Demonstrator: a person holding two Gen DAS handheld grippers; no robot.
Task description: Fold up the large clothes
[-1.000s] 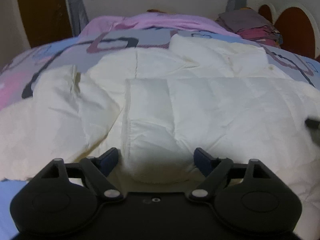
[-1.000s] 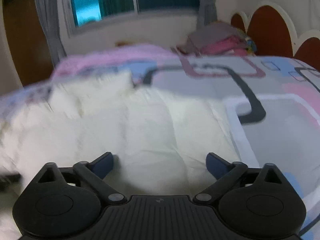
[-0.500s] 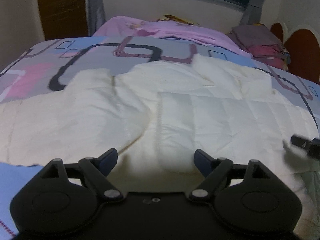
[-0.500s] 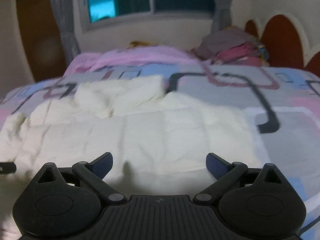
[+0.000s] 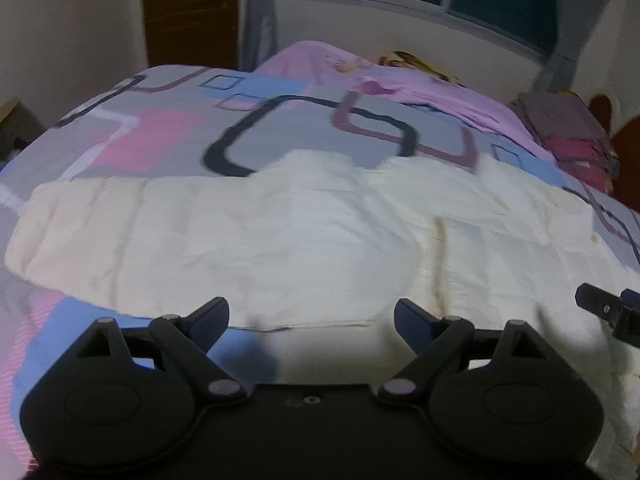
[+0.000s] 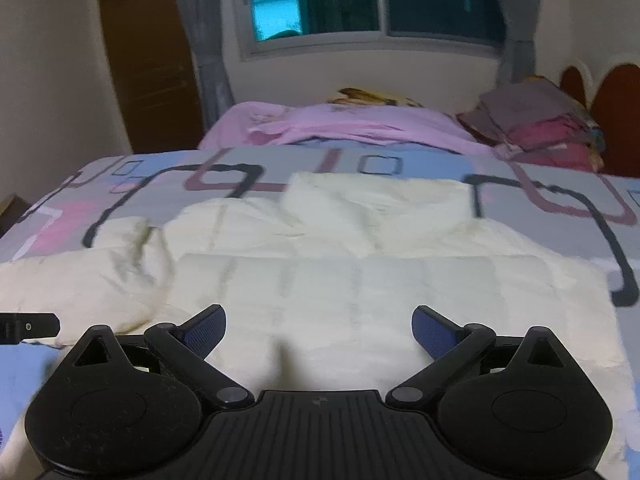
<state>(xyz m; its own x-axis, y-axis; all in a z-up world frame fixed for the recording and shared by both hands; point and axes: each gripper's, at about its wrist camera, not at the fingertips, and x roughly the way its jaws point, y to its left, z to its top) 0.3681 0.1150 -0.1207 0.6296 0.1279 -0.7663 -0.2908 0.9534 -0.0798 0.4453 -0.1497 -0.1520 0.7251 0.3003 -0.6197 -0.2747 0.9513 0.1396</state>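
Both grippers' jaws spread, empty; cream jacket (image 6: 340, 292) ahead, untouched.

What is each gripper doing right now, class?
Left gripper: open, holding nothing, above the cream jacket.
Right gripper: open, holding nothing.

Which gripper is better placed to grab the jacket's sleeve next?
Probably left. The left gripper is open at the jacket hem beside the spread sleeve; the right gripper faces the body.
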